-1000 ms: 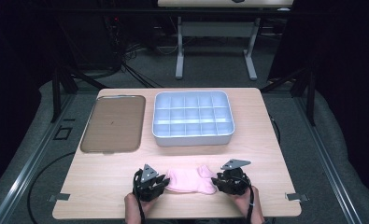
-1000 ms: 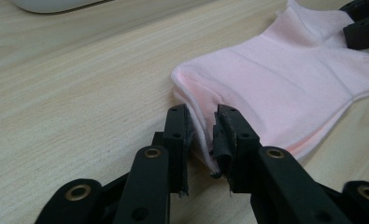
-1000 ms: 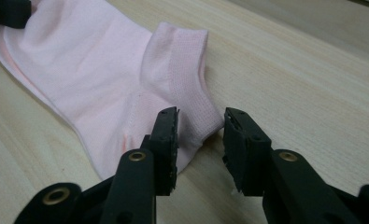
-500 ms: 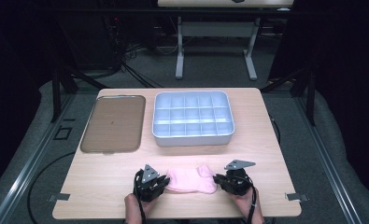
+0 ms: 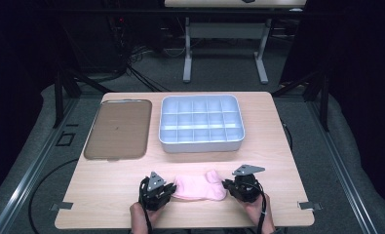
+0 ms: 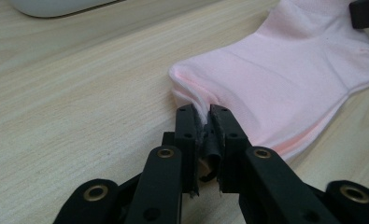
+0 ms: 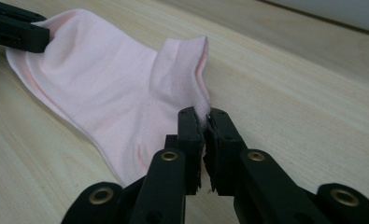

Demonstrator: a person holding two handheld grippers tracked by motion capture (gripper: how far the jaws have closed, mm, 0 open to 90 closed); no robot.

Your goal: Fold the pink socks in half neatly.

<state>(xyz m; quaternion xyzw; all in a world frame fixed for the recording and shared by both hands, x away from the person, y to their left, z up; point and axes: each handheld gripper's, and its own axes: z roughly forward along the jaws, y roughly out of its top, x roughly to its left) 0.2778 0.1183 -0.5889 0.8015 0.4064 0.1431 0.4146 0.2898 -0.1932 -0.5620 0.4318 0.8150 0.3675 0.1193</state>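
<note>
Item: pink sock (image 5: 198, 187), lying flat near the front edge of the table (image 5: 278, 146), midway between its front corners.
Left gripper (image 6: 202, 122): jaws closed on the sock's toe-end edge, only a thin pinch of fabric.
Right gripper (image 7: 204, 122): jaws closed on the cuff edge.
Nearby: compartment tray (image 5: 201, 123) and flat brown tray (image 5: 118, 127), toward the far edge.
Risk: slip-out likely if the grippers pull apart; both bites are shallow.
Risk: uneven lift probably sags or twists the sock.
</note>
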